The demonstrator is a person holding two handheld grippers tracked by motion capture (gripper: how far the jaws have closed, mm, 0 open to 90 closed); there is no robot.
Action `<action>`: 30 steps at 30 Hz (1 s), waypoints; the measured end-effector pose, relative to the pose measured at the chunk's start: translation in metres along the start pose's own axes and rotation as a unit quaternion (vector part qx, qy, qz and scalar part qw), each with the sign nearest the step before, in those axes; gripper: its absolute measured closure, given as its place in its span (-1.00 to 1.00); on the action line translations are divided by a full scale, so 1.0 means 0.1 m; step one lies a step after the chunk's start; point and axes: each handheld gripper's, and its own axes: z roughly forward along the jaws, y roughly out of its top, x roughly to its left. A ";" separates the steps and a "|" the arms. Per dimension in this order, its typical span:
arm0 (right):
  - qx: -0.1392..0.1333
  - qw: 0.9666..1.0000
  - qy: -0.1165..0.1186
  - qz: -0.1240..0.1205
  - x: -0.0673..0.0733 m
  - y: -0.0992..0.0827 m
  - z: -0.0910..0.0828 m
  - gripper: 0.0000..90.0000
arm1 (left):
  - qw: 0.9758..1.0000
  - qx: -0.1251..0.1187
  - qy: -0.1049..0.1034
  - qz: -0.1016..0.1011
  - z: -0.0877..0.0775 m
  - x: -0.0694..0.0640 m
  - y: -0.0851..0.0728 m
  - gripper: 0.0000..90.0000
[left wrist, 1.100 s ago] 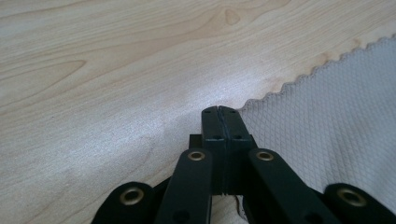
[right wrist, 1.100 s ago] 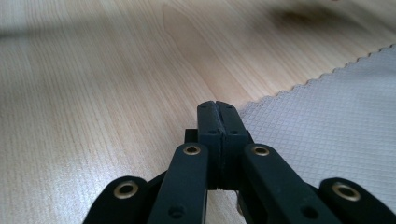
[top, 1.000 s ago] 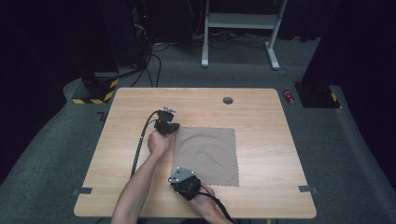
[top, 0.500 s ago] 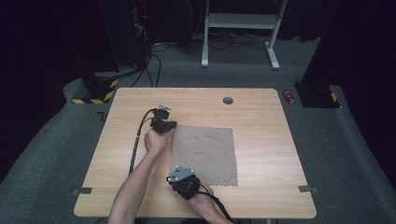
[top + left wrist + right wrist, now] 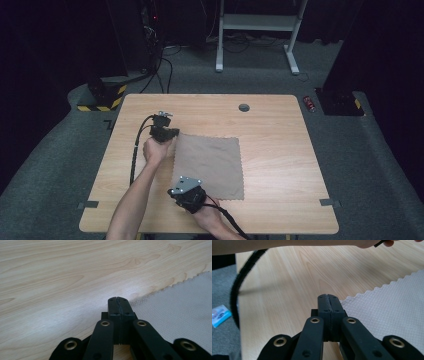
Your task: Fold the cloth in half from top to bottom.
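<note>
Cloth (image 5: pixel 210 165) lies spread flat on tabletop (image 5: pixel 280 130), left of centre; a second ago it was rumpled with folds across it, now smooth. Left tool (image 5: pixel 165 131) at cloth's far-left corner, jaws closed on that corner, moved outward since. Right tool (image 5: pixel 187 192) at near-left corner, jaws closed, cloth edge at the tips.

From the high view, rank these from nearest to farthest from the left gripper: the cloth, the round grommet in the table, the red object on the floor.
1. The cloth: right beside the left gripper, at its far left corner.
2. The round grommet: near the table's far edge.
3. The red object: on the carpet past the table's far right corner.
</note>
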 end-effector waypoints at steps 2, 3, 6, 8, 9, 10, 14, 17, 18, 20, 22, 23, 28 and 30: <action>-0.007 1.000 0.007 0.002 0.00 0.02 0.00 1.00 | 1.000 0.002 0.004 0.001 -0.03 0.02 0.00 1.00; -0.010 1.000 0.009 0.003 0.00 0.02 -0.01 1.00 | 1.000 0.003 0.005 -0.001 -0.04 0.02 -0.01 1.00; -0.017 1.000 0.008 0.014 -0.02 -0.01 -0.06 1.00 | 1.000 0.007 0.007 0.001 0.01 -0.01 -0.01 1.00; -0.019 1.000 0.005 0.019 -0.06 -0.05 -0.10 1.00 | 1.000 0.008 0.006 0.004 0.07 -0.05 0.00 1.00; -0.020 1.000 0.000 0.024 -0.09 -0.10 -0.15 1.00 | 1.000 0.009 0.005 0.006 0.10 -0.08 0.01 1.00; -0.020 1.000 0.000 0.024 -0.09 -0.10 -0.15 1.00 | 1.000 0.010 0.002 0.005 0.14 -0.11 0.01 1.00; -0.018 0.999 -0.010 0.034 -0.14 -0.20 -0.24 1.00 | 1.000 0.006 -0.006 0.012 0.28 -0.28 0.02 1.00; -0.016 0.999 -0.019 0.042 -0.17 -0.27 -0.31 1.00 | 1.000 0.001 -0.013 0.018 0.33 -0.36 0.03 1.00; -0.016 0.999 -0.021 0.045 -0.18 -0.31 -0.34 1.00 | 1.000 0.000 -0.015 0.017 0.35 -0.39 0.04 1.00; -0.015 0.998 -0.028 0.052 -0.20 -0.38 -0.39 1.00 | 1.000 0.000 -0.020 0.020 0.37 -0.44 0.05 1.00; -0.015 0.998 -0.032 0.058 -0.21 -0.44 -0.43 1.00 | 1.000 0.000 -0.022 0.020 0.38 -0.46 0.06 1.00; -0.013 0.997 -0.036 0.065 -0.22 -0.46 -0.44 1.00 | 0.999 0.001 -0.022 0.023 0.39 -0.48 0.07 1.00; -0.008 0.996 -0.049 0.073 -0.25 -0.56 -0.50 1.00 | 0.999 0.003 -0.029 0.034 0.43 -0.56 0.12 1.00; -0.006 0.996 -0.053 0.072 -0.27 -0.60 -0.53 1.00 | 0.999 0.002 -0.031 0.036 0.46 -0.59 0.13 1.00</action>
